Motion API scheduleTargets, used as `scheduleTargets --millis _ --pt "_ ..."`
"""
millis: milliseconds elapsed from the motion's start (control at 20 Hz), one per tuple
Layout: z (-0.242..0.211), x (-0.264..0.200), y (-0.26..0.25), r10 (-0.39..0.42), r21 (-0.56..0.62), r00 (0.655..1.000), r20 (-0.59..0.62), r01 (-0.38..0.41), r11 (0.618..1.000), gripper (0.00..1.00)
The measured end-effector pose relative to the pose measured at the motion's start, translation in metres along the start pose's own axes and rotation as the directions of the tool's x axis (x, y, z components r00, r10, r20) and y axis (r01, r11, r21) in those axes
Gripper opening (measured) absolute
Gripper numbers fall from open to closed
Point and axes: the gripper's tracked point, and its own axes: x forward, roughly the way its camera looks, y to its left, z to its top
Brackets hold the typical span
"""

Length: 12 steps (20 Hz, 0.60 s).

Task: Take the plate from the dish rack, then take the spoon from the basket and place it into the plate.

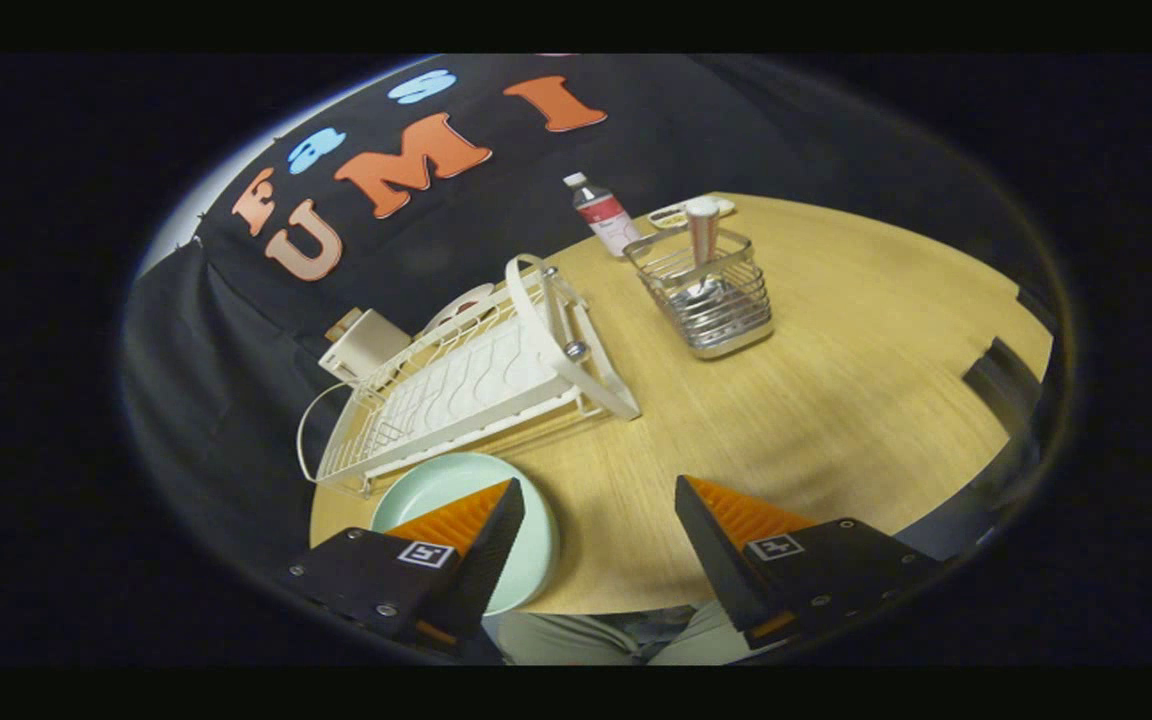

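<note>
A pale green plate [456, 490] lies flat on the wooden table [836, 380], close to the near edge and just in front of the white dish rack [466, 385]. My gripper [601, 495] hovers above the table's near edge, open, with nothing between its fingers; the left finger [476, 520] overlaps the plate's right part. Beyond the fingers stands a wire basket [711, 295] holding a spoon [704, 250], handle up, with the bowl down inside.
A small bottle [604, 215] with a white cap stands behind the basket, beside a flat white item [686, 212]. A white box [364, 345] sits behind the rack's far end. A person's lap [596, 635] shows below the table edge.
</note>
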Motion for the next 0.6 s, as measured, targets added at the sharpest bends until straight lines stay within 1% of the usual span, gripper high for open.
scheduleTargets --millis 100,300,450,600 --pt "0.02 -0.007 -0.019 -0.049 -0.042 0.997 0.064 0.052 0.998 0.98" --pt "0.06 -0.023 -0.04 -0.091 -0.104 0.977 0.192 0.113 0.988 0.99" --pt "0.089 -0.032 -0.055 -0.128 -0.169 0.947 0.295 0.184 0.968 0.99" --pt "0.112 -0.037 -0.056 -0.123 -0.212 0.924 0.363 0.211 0.954 0.99"
